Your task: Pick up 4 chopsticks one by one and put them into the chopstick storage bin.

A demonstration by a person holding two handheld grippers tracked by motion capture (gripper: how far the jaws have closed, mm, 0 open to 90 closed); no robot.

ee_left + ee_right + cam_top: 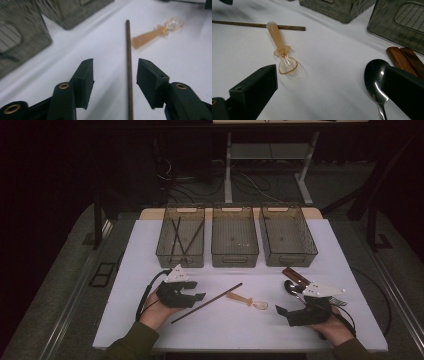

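Chopstick (129, 67) lies flat on the white bench (230, 330), between the open jaws of the left hand-held gripper (115, 75). Right hand-held gripper (329, 85) hangs open and empty near a metal spoon (374, 77).

Three bins (235, 242) stand in a row at your table's (150, 245) far side, sticks (181, 236) in the left one. Nearer you lie a chopstick (206, 303), a small spoon (247, 300) to its right, then a metal spoon (291, 287) with wooden handles (295, 275) just behind it.

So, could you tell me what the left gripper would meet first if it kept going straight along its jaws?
Probably the brown chopstick: it lies lengthwise between the open jaws of the left gripper. The orange spoon sits farther off, slightly right.
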